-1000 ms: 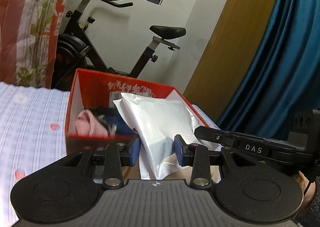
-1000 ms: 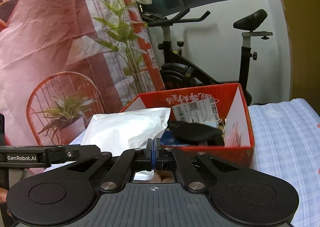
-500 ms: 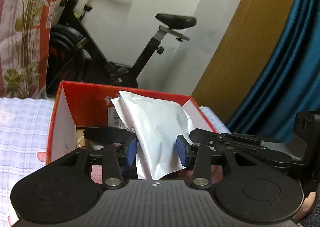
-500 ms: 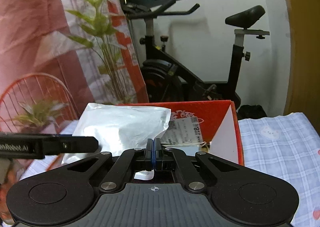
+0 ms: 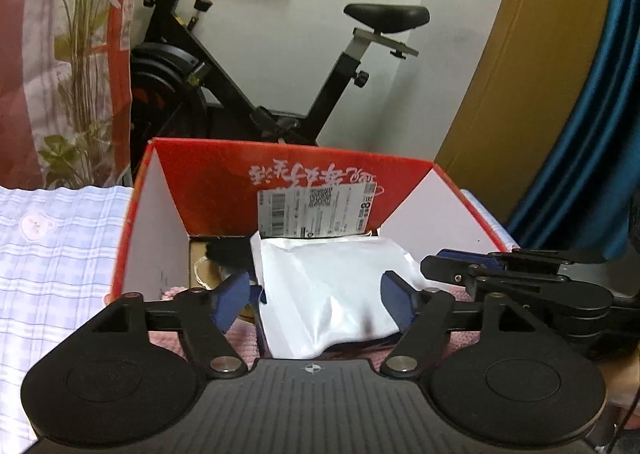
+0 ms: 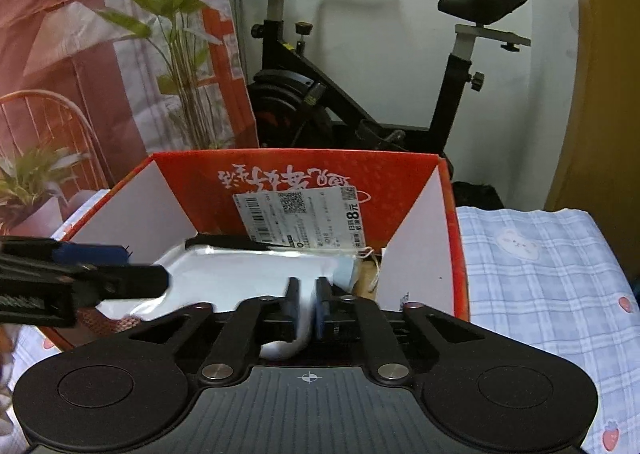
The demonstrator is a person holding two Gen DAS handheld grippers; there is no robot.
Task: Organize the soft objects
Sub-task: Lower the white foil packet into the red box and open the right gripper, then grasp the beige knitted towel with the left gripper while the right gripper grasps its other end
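A white plastic pouch lies inside the red cardboard box, on pink and dark soft items. My left gripper is open, its blue pads standing either side of the pouch without squeezing it. In the right wrist view the pouch lies flat in the box. My right gripper has its jaws slightly parted, with a fold of the pouch still between the pads. The right gripper also shows in the left wrist view at the right.
The box stands on a blue checked bedsheet. A pink towel lies in the box under the pouch. An exercise bike stands behind the box. A printed curtain hangs at left, a blue curtain at right.
Both grippers lowered the pouch from upright above the box to lying inside it. The left gripper's jaws widened and the right gripper's shut jaws parted slightly.
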